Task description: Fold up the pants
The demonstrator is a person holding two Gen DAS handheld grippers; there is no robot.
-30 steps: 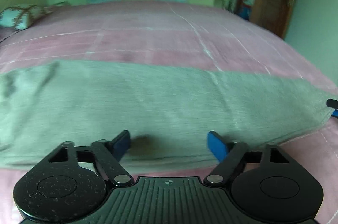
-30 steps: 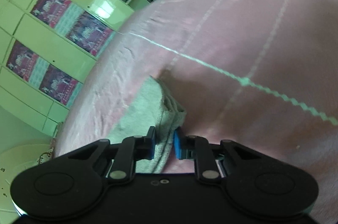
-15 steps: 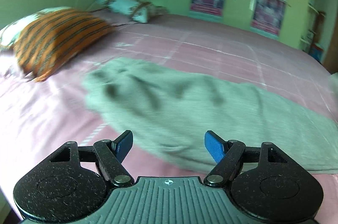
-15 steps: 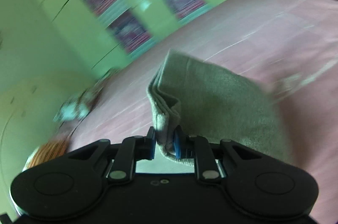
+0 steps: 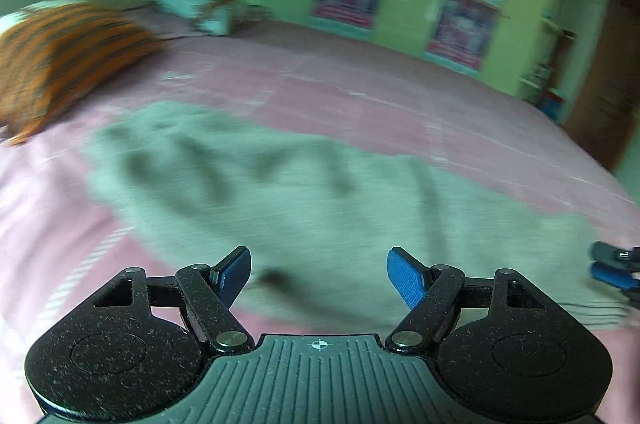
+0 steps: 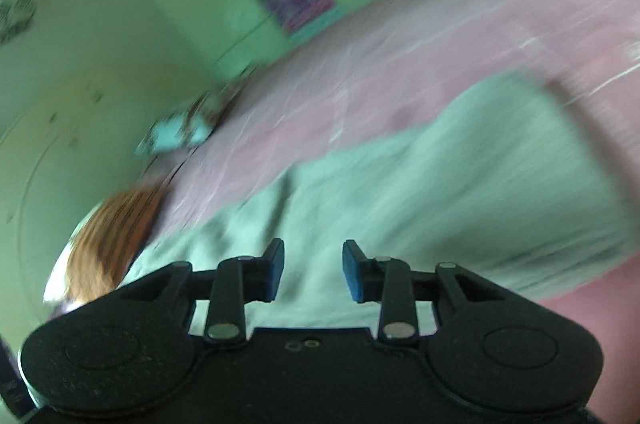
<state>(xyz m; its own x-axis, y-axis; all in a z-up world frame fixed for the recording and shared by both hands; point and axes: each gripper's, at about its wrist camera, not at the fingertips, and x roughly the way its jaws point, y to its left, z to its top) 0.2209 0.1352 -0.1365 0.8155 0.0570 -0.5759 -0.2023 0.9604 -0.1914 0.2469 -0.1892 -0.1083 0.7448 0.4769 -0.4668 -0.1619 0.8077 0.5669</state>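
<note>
Grey-green pants (image 5: 304, 200) lie flat on a pink bed, stretched from upper left to lower right in the left wrist view, with dark creases at the left end. My left gripper (image 5: 319, 274) is open and empty, just above the pants' near edge. My right gripper (image 6: 313, 270) is open and empty over the pants (image 6: 460, 192), which lie folded with one end doubled back at the right. The right gripper's blue fingertips (image 5: 612, 270) show at the right edge of the left wrist view. Both views are motion-blurred.
An orange striped pillow (image 5: 60, 60) and a white patterned pillow (image 5: 188, 4) lie at the head of the pink bedspread (image 5: 360, 96). Green cupboards with posters (image 5: 460, 20) stand behind the bed, a wooden door (image 5: 600, 96) at the right.
My right gripper has let go of the pants' end it carried over and now stands open above the cloth. My left gripper stayed open and shifted slightly over the pants.
</note>
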